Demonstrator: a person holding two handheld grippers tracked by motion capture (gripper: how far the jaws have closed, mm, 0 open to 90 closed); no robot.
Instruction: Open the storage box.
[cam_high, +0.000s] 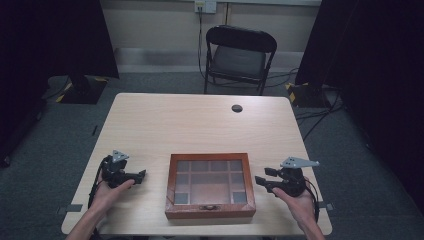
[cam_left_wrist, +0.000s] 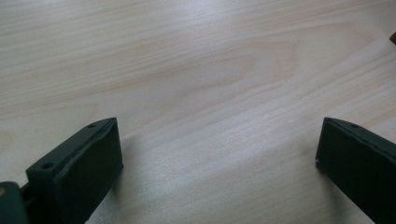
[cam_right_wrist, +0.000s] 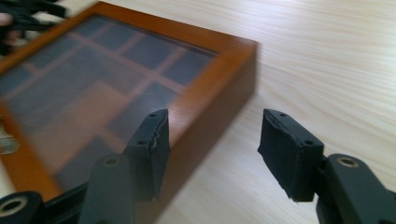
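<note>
— Looking at the wooden box (cam_high: 210, 186), we find it lying flat near the front edge of the surface (cam_high: 165, 120), glass lid shut, its latch on the side facing us. Its long axis runs left to right, between our two hands.

— Which hand-held gripper do we judge nearer to the box?

— The right hand-held gripper (cam_high: 263, 182), just beside the box's right wall with its jaws pointing at it; in the right gripper view (cam_right_wrist: 212, 151) the jaws stand partly apart with the box's corner edge (cam_right_wrist: 140, 88) ahead of them and nothing pinched. The left hand-held gripper (cam_high: 139, 176) sits a little farther off the box's left wall, jaws spread wide (cam_left_wrist: 217, 158) over bare wood, gripping nothing.

— So we approach from the right?

— Probably, across the short side.
</note>
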